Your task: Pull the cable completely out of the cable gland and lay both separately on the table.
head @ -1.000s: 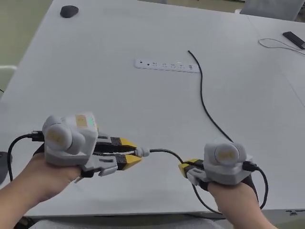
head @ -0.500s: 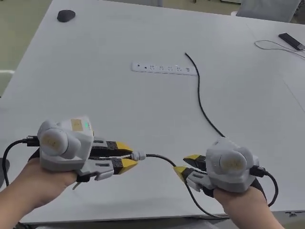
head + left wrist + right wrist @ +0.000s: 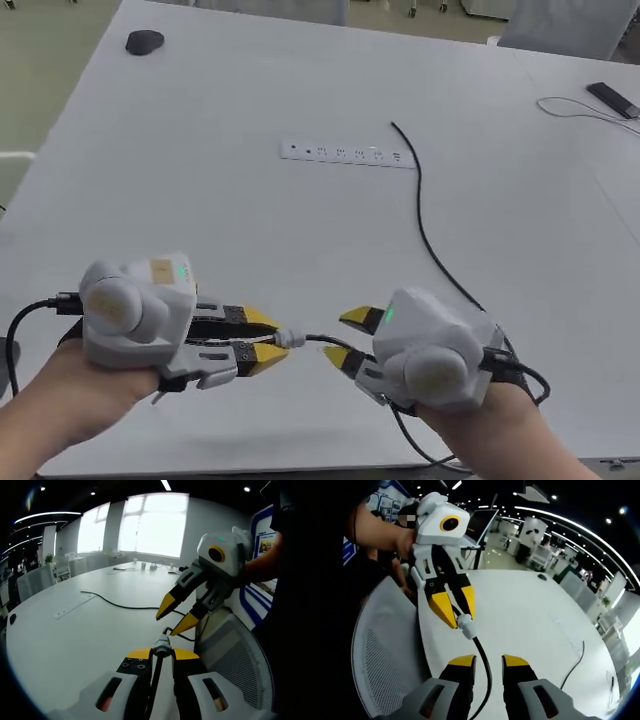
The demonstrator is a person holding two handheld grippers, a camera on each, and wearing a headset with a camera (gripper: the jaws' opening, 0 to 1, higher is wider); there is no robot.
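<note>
- Broadly, the white table (image 3: 250,210) takes up nearly the whole head view. Its near edge runs along the bottom of the frame and its far corners are cut off at the top.
- A mesh chair (image 3: 235,655) sits at the lower right of the left gripper view, partly hidden behind the jaws. It also curves down the left side of the right gripper view (image 3: 385,645).
- At the lower left of the head view, the left gripper (image 3: 272,338) is gripped by a hand (image 3: 60,400) that the bottom edge cuts off. Its yellow tips are pressed onto the cable gland.
- In its own view (image 3: 162,655) a dark line runs back between the jaws. Whether that is cable or only the gap is hard to make out.
- At the lower middle of the head view, the right gripper (image 3: 338,336) has its jaws spread. The cable runs between them in its own view (image 3: 488,661).
- The black cable (image 3: 421,215) runs from the upper middle of the frame down toward the right gripper, whose body hides the next stretch. A short length shows again between the two grippers, and it enters the gland in the right gripper view (image 3: 482,655).
- A white power strip (image 3: 348,154) lies flat on the table just left of the cable's far end.
- A dark mouse (image 3: 145,42) lies at the upper left, well apart from everything else.
- A flat dark object (image 3: 614,98) at the upper right is too small to identify.
- The pale cable gland (image 3: 290,338) is held above the table near its front edge. It sits at the left gripper's tips in both gripper views (image 3: 162,642) (image 3: 466,625), with the cable still in it.
</note>
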